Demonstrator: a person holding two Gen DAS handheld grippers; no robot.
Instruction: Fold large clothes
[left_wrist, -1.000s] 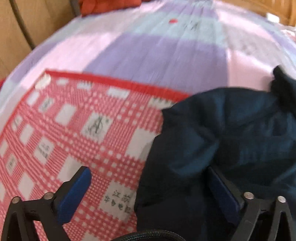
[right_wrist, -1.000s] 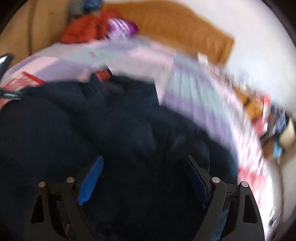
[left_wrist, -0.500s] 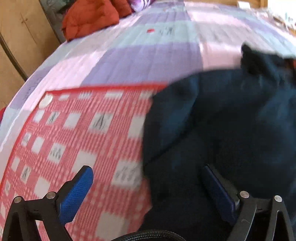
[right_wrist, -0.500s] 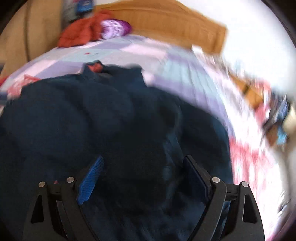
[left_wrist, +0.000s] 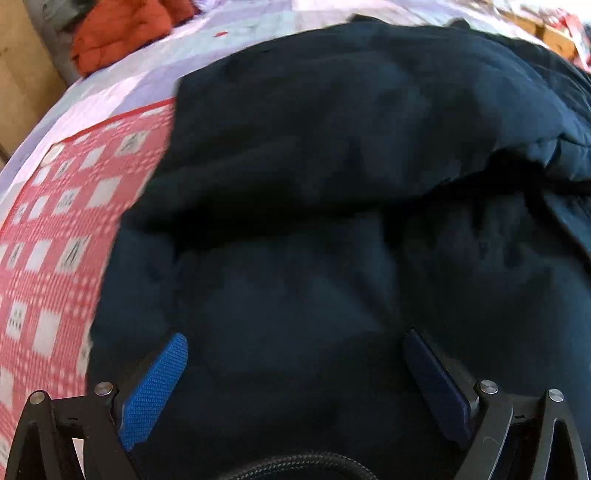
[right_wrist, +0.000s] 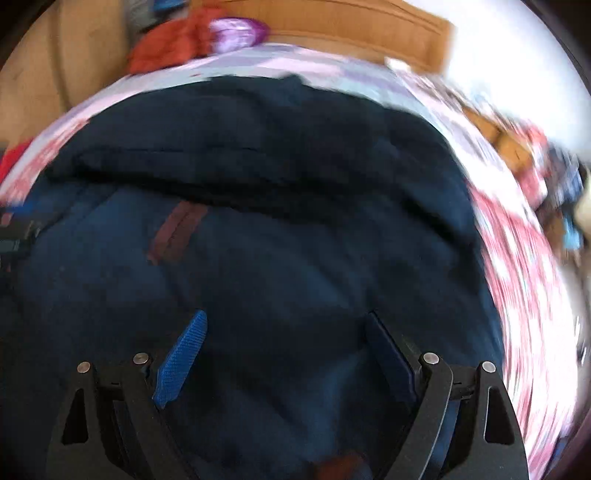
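Dark navy jacket (left_wrist: 332, 184) lies on the bed (left_wrist: 122, 85), part-folded (blurred). Left hand-held gripper (left_wrist: 295, 369) and right hand-held gripper (right_wrist: 286, 350) both spread wide over it, pinching nothing.

This is a bedroom in a home: a bed (right_wrist: 332, 70) with a pastel patchwork quilt (left_wrist: 147, 74) and wooden headboard (right_wrist: 332, 22), a red checked cloth (left_wrist: 55, 221) spread on it, and clothes (right_wrist: 170, 44) heaped near the headboard.

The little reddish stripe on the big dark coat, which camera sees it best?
The right wrist view: the reddish stripe shows plainly on the dark coat, past the open right gripper. The left wrist view shows only plain dark fabric.
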